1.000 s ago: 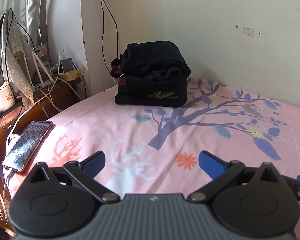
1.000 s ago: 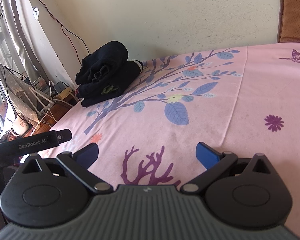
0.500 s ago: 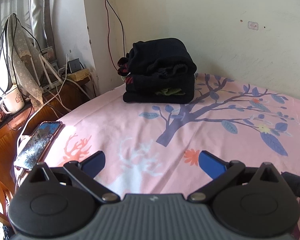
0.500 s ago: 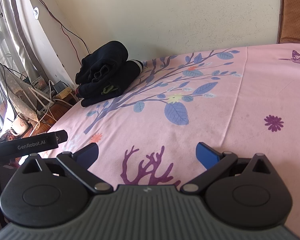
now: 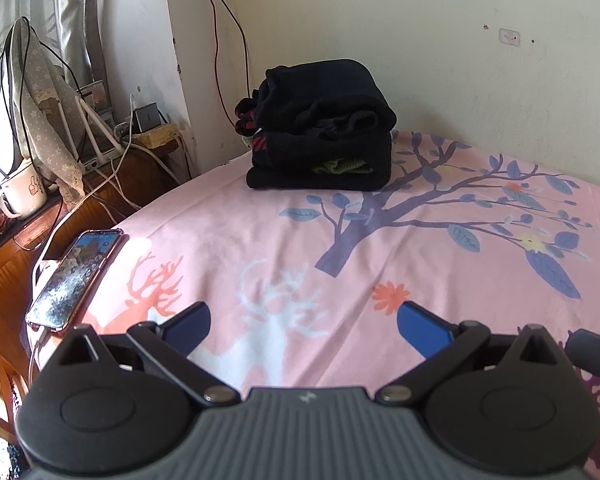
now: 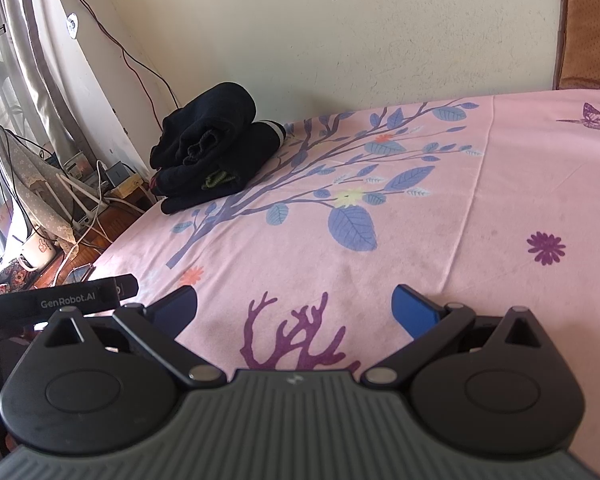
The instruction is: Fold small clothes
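A stack of folded dark clothes (image 5: 320, 132) sits at the far corner of the pink printed bedsheet (image 5: 260, 240), near the wall; it also shows in the right wrist view (image 6: 216, 148). A bit of green fabric pokes out between the layers. My left gripper (image 5: 304, 320) is open and empty, low over the near part of the sheet, well short of the stack. My right gripper (image 6: 294, 306) is open and empty over the sheet, to the right of the left one. The left gripper's body (image 6: 60, 300) shows at the left edge of the right wrist view.
A phone (image 5: 74, 276) lies on the bed's left edge with a cable. A wooden side table (image 5: 28, 240) to the left holds a mug (image 5: 22, 196), chargers, wires and a cloth-covered item. The wall runs behind the bed; a brown headboard (image 6: 592, 24) is at the right.
The left gripper has shifted a little, so the stack and phone sit further right in its view. The right gripper has barely moved. Both stay open.
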Tool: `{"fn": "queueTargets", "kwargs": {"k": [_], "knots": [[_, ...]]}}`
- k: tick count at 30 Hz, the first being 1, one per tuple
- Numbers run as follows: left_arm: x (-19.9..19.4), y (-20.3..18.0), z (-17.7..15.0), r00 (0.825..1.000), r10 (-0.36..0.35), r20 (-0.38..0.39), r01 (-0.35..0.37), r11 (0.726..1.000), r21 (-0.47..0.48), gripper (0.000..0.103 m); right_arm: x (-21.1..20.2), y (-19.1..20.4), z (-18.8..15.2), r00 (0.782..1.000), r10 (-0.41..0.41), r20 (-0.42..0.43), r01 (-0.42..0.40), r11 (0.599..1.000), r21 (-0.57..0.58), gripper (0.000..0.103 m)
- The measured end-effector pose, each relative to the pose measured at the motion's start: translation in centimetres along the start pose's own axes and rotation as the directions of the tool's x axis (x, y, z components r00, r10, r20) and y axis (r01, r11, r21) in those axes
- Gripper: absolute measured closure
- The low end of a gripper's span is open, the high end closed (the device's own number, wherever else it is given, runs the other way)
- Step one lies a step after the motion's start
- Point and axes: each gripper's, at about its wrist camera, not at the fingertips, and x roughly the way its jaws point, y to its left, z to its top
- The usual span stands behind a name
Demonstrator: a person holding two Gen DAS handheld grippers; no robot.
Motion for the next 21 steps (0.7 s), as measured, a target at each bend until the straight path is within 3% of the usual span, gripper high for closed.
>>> {"fn": "queueTargets", "kwargs": {"k": [21], "knots": [[-0.45,-0.27,0.19,1.0,-0.006,-0.002,0.006,0.999,0.034,0.0,-0.01,0.09,0.06,1.0,-0.003,0.0,0.003,1.0,-0.012,0.0]]}}
